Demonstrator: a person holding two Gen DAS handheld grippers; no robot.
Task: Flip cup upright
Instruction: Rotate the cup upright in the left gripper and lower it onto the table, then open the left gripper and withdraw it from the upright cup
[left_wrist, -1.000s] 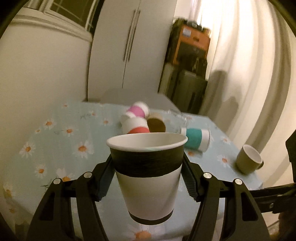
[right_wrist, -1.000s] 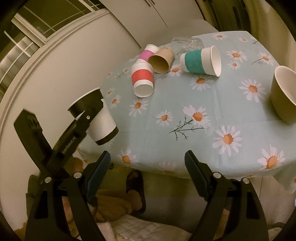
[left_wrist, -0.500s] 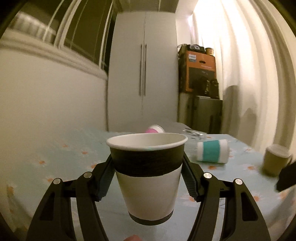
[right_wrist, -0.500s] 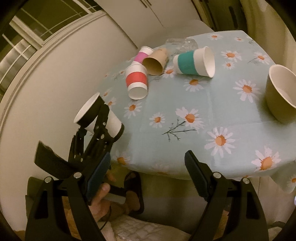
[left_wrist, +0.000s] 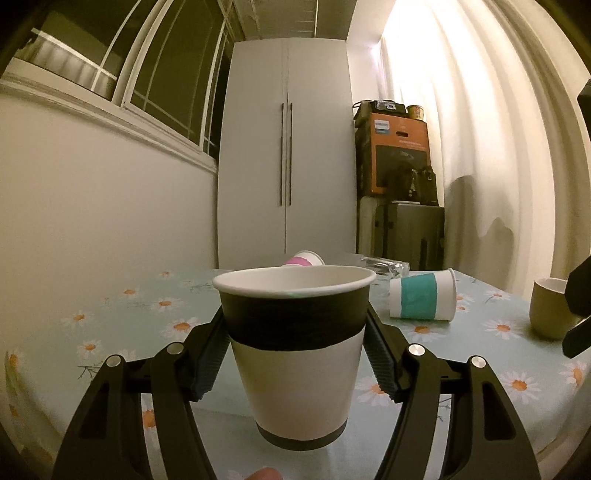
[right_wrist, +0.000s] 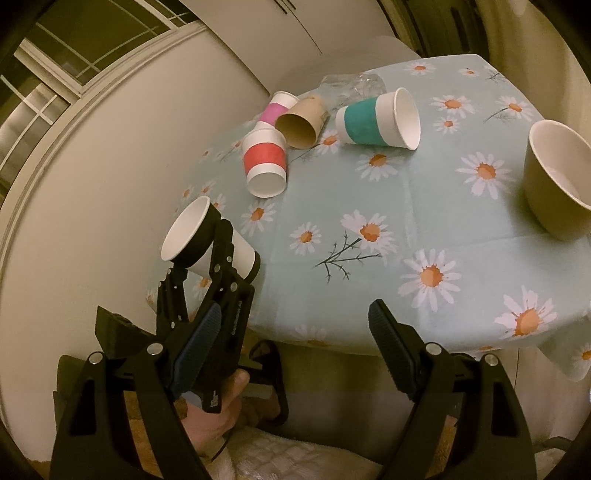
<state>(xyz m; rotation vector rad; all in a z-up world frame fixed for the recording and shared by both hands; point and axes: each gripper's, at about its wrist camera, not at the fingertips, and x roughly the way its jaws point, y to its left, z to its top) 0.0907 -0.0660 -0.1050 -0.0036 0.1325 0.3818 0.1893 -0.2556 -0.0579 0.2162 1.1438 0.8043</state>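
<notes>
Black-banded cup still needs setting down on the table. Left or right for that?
Left. The left gripper is already shut on the black-banded cup, mouth up, by the table edge. The right gripper is open, empty, and short of the table.

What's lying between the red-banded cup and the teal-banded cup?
A brown paper cup on its side lies between the red-banded cup and teal-banded cup, seen from the right wrist.
</notes>
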